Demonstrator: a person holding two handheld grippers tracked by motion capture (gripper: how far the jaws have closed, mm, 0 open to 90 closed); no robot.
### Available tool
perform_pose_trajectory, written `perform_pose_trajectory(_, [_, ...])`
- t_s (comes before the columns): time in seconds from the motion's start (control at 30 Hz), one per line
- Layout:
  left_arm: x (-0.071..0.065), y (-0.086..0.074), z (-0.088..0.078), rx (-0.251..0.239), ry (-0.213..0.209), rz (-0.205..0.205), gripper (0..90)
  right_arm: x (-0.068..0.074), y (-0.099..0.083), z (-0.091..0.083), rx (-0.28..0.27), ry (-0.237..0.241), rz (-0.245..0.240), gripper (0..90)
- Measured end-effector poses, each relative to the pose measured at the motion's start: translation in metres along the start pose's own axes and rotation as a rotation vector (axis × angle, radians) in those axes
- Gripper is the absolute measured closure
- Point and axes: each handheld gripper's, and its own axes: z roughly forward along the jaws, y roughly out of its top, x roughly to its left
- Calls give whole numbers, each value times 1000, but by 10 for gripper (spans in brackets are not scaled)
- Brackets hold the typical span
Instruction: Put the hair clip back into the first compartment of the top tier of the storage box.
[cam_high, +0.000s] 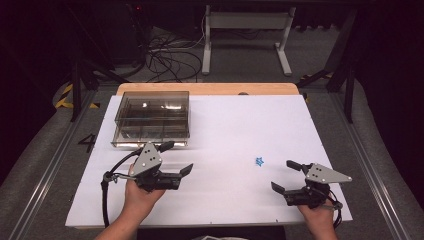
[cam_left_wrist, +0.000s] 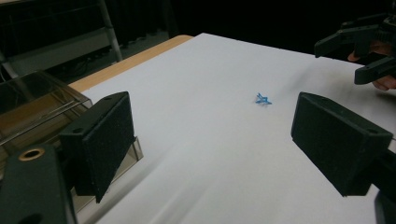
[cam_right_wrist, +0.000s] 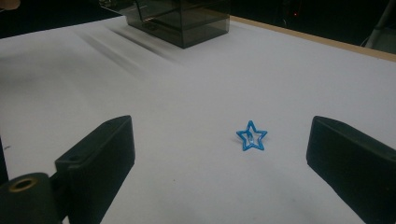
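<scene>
A small blue star-shaped clip (cam_high: 259, 161) lies flat on the white table sheet (cam_high: 225, 130), right of centre. In the right gripper view the star clip (cam_right_wrist: 251, 136) sits a short way ahead, between the lines of the two wide-apart jaws. My right gripper (cam_high: 286, 175) is open and empty, just right of the clip. Near the front left my left gripper (cam_high: 176, 157) is open and empty, right beside the front of a smoked clear plastic box (cam_high: 152, 117). The left gripper view shows the clip (cam_left_wrist: 263, 99) farther off and the right gripper (cam_left_wrist: 357, 58) beyond it.
The divided plastic box (cam_left_wrist: 32, 112) stands at the back left of the sheet. A wooden table edge (cam_high: 207, 88) runs behind the sheet. Beyond are floor cables (cam_high: 167, 57) and a white metal frame (cam_high: 247, 30).
</scene>
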Motion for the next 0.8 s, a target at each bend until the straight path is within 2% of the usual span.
perform_pose_trajectory(0.23, [-3, 9, 14, 3, -23, 2, 146, 0, 0, 0, 0, 2, 0, 86])
perform_pose_trajectory(0.47, [-6, 11, 25, 23, -27, 4, 154, -1, -1, 0, 3, 4, 1, 86])
perform_pose_trajectory(0.63, [-7, 13, 34, 26, -42, -11, 161, -1, -1, 0, 4, 5, 2, 86])
perform_pose_trajectory(0.73, [-8, 15, 39, 30, -66, -28, 164, -1, -1, 0, 4, 5, 1, 86])
perform_pose_trajectory(0.77, [-9, 16, 43, 35, -86, -42, 166, -1, -1, 0, 4, 5, 2, 86])
perform_pose_trajectory(0.8, [-9, 16, 43, 35, -86, -42, 171, -1, -1, 0, 4, 5, 2, 86])
